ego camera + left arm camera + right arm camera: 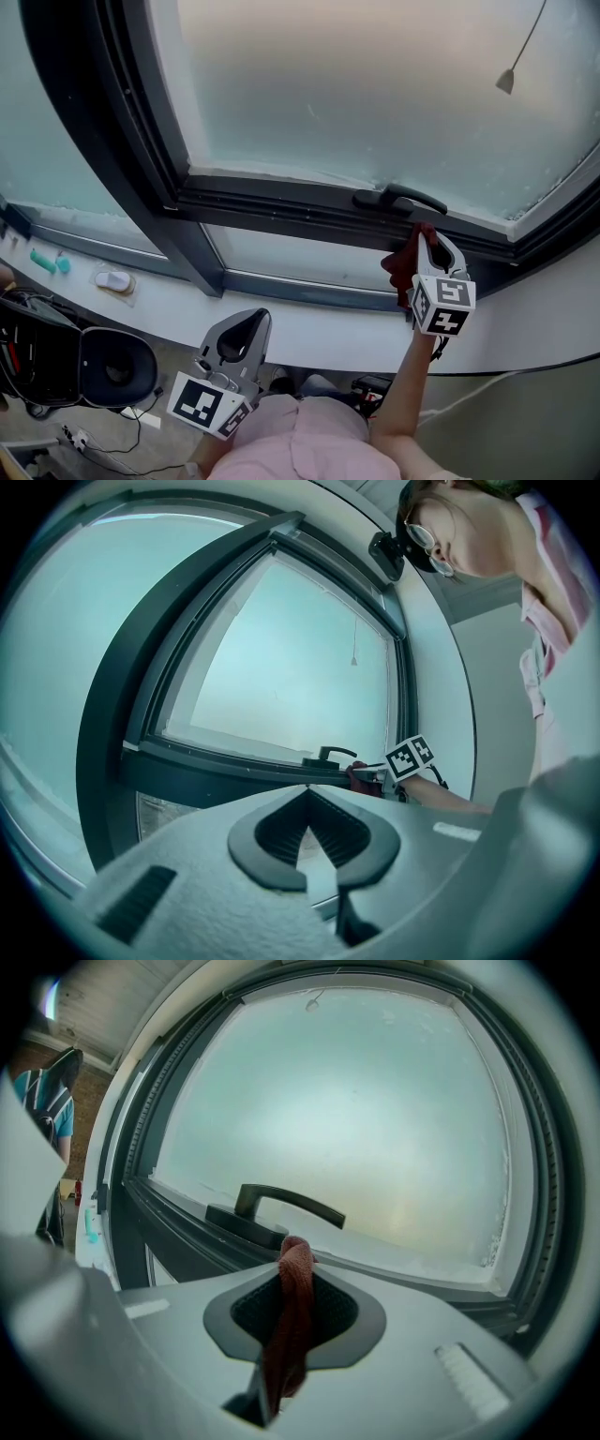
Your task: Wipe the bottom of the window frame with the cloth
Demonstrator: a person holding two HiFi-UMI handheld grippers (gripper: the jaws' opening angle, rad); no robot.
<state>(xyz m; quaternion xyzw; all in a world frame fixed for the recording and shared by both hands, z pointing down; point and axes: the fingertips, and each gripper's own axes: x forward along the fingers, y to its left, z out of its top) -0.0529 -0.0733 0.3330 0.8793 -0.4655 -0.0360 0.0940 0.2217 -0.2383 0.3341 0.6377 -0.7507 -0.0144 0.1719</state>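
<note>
While the right gripper (424, 236) clamps the cloth (401, 267), window frame (281, 204) just beyond its fingers (444, 248), wiping seems barely begun; left gripper (242, 339) closed, empty.

We have the dark metal bottom rail of the window frame (281, 202) running across ahead of us, with the black lever handle (398, 197) mounted on it toward the right. Just below and in front of that handle sits our right gripper (427, 236), with the dark red cloth (403, 264) between its jaws. We cannot tell whether the cloth touches the rail. Under the rail lies the white curved sill (309, 328). Our left gripper (251, 319) is in front of it, lower and to the left, well apart from the rail. At the sill's left end a small teal plastic object (45, 261) lies left of a small white oval object (114, 279) — and below them, a black round dish-shaped object (117, 367).
</note>
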